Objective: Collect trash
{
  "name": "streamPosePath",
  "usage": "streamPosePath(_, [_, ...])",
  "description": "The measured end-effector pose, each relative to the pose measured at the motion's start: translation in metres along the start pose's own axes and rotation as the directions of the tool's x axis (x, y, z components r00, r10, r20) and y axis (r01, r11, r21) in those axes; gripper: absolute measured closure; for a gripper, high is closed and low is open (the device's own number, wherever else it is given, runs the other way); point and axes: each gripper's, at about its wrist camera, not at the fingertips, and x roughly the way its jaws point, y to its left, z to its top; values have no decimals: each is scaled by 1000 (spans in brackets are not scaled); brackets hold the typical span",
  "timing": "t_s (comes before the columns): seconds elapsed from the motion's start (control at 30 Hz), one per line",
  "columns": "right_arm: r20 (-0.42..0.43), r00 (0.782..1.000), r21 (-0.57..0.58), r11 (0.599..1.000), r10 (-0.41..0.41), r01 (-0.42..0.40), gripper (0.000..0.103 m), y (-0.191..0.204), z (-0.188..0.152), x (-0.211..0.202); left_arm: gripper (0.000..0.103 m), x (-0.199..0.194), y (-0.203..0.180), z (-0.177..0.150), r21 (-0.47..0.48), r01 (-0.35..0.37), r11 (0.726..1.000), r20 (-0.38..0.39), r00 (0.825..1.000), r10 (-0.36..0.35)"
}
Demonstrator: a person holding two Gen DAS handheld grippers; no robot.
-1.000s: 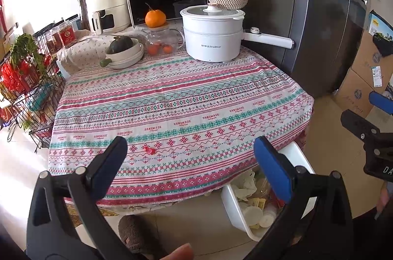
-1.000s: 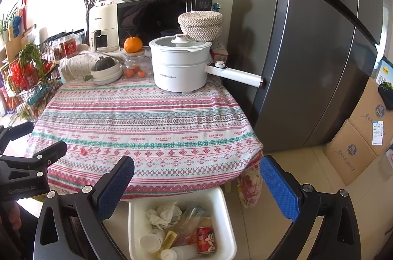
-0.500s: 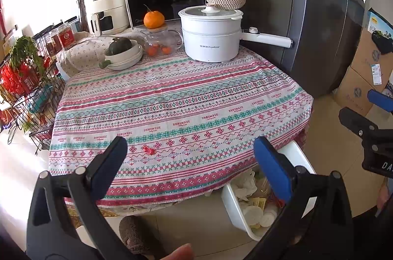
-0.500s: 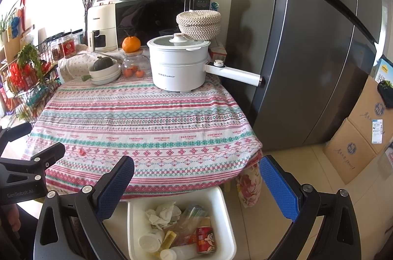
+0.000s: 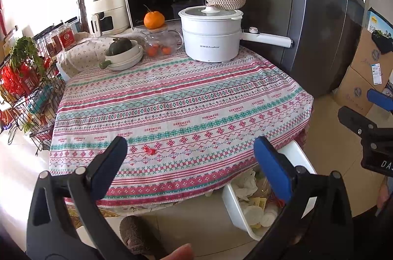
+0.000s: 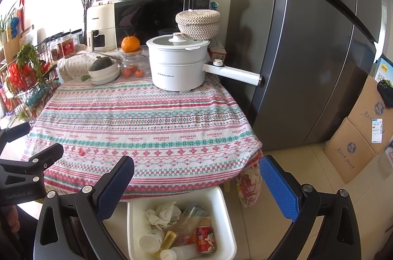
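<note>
Both tools look like the same kit — the left gripper point(image 5: 188, 157) has chunky matte-black plastic arms shaped like open triangles, each tipped with a flat blue pad with a fine mesh texture, and little round silver screws sit at the pivots. The right gripper point(image 6: 196, 176) is built the same way, with brighter blue pads and matching silver screw heads. At the right edge of the left wrist view its side carries white lettering starting "DA"; at the lower left of the right wrist view the other one reads "GenRobot.AI". A fingertip point(image 5: 181, 252) pokes in at the bottom of the left view — no sleeve visible.
</note>
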Motion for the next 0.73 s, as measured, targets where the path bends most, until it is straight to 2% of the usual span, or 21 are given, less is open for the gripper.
streamPosePath(0.57, [-2, 1000, -2, 1000, -2, 2, 0, 0, -1, 2, 1, 3, 2, -3, 10, 0, 1000, -12, 1000, 0])
streamPosePath(0.73, [-3, 1000, -10, 1000, 13, -13, 0, 2, -1, 3, 1, 4, 14, 7, -6, 28, 1000, -23, 999, -28])
